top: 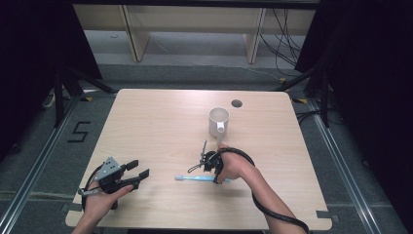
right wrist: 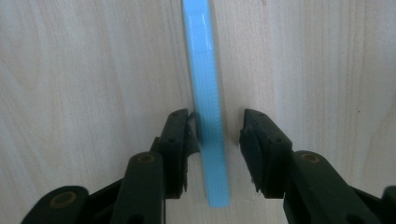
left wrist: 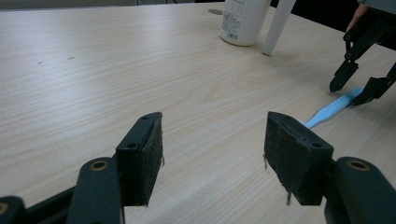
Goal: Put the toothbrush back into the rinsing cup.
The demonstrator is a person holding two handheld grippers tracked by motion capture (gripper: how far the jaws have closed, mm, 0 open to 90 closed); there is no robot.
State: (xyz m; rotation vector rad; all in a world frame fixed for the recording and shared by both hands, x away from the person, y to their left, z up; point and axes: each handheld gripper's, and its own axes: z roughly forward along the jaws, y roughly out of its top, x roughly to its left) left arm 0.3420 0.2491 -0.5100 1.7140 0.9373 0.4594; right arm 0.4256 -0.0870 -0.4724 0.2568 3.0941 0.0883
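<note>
A flat light-blue stick [top: 197, 179] lies on the wooden table [top: 156, 126], front of centre. My right gripper [top: 214, 176] points down over its right end. In the right gripper view the jaws [right wrist: 215, 140] straddle the blue stick [right wrist: 203, 56]: the left pad is at its edge and a gap shows beside the right pad, so the gripper is open. My left gripper [top: 139, 169] rests open and empty near the front left; its view shows its pads [left wrist: 212, 158] wide apart, with the blue stick [left wrist: 329, 109] and the right gripper [left wrist: 354, 91] farther off.
A white cup [top: 219, 122] stands behind the right hand, with a white stick [top: 221, 134] leaning out of it toward the front. A round cable hole [top: 236, 103] is in the table behind the cup. A black cable [top: 272, 209] trails along the right forearm.
</note>
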